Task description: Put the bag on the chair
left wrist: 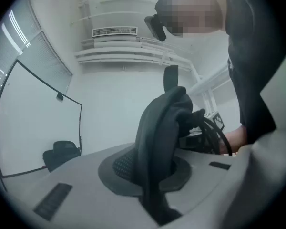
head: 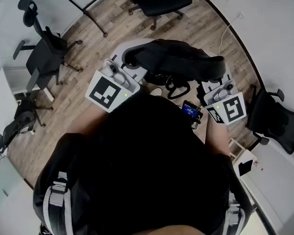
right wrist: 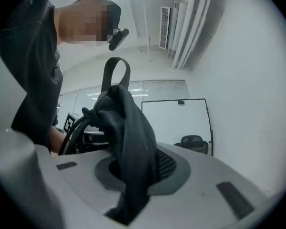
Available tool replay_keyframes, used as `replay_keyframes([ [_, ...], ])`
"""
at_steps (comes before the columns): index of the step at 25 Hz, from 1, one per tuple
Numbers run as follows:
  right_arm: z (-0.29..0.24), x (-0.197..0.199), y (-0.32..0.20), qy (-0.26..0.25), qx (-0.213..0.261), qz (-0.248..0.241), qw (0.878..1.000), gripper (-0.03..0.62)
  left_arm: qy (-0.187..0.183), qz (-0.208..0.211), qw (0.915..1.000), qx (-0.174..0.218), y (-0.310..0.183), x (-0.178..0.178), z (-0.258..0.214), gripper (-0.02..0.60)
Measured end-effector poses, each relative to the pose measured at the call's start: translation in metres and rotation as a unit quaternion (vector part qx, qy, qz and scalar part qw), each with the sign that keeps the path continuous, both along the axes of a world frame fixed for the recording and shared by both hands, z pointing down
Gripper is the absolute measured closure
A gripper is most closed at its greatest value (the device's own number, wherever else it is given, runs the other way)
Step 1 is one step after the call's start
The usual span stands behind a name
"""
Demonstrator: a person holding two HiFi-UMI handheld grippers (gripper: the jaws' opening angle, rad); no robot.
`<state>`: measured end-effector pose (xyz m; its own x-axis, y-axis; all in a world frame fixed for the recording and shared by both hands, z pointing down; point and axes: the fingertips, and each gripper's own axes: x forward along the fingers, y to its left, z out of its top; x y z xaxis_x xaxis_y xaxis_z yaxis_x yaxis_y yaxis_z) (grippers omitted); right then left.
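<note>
A dark grey bag [head: 176, 60] hangs in the air in front of me, stretched between the two grippers. My left gripper [head: 132, 61] is shut on the bag's left end; in the left gripper view the fabric [left wrist: 159, 137] rises out of the pinched jaws of that gripper [left wrist: 152, 187]. My right gripper [head: 216, 77] is shut on the right end, and in its own view the right gripper [right wrist: 131, 187] clamps a fold of the bag [right wrist: 128, 142]. Black straps [head: 175, 88] dangle under the bag. A black office chair [head: 159, 1] stands just beyond it.
More black office chairs stand at the left [head: 44, 53], lower left [head: 19, 119] and right [head: 277, 119]. A whiteboard stand's leg [head: 90, 16] crosses the wooden floor [head: 83, 67]. A white table [head: 277, 180] is at my right, a white wall [head: 264, 18] beyond.
</note>
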<state>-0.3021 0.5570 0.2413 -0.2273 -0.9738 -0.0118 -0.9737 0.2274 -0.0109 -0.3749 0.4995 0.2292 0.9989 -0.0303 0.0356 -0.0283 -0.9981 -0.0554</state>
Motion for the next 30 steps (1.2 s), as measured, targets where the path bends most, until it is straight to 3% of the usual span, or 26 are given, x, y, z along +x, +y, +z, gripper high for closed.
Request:
replay_keyframes([
  [6, -0.009, -0.017, 0.002, -0.003, 0.006, -0.002, 1.000, 0.528, 0.004, -0.012, 0.9996, 0.024, 0.004, -0.016, -0.010, 0.540],
  [18, -0.002, -0.035, -0.010, 0.024, -0.013, -0.005, 1.000, 0.520, 0.009, -0.028, 0.9995, -0.007, -0.005, -0.031, -0.002, 0.540],
  [30, 0.007, -0.015, -0.079, 0.019, -0.030, -0.002, 0.999, 0.519, 0.005, -0.025, 0.9995, -0.016, -0.075, -0.009, 0.006, 0.540],
])
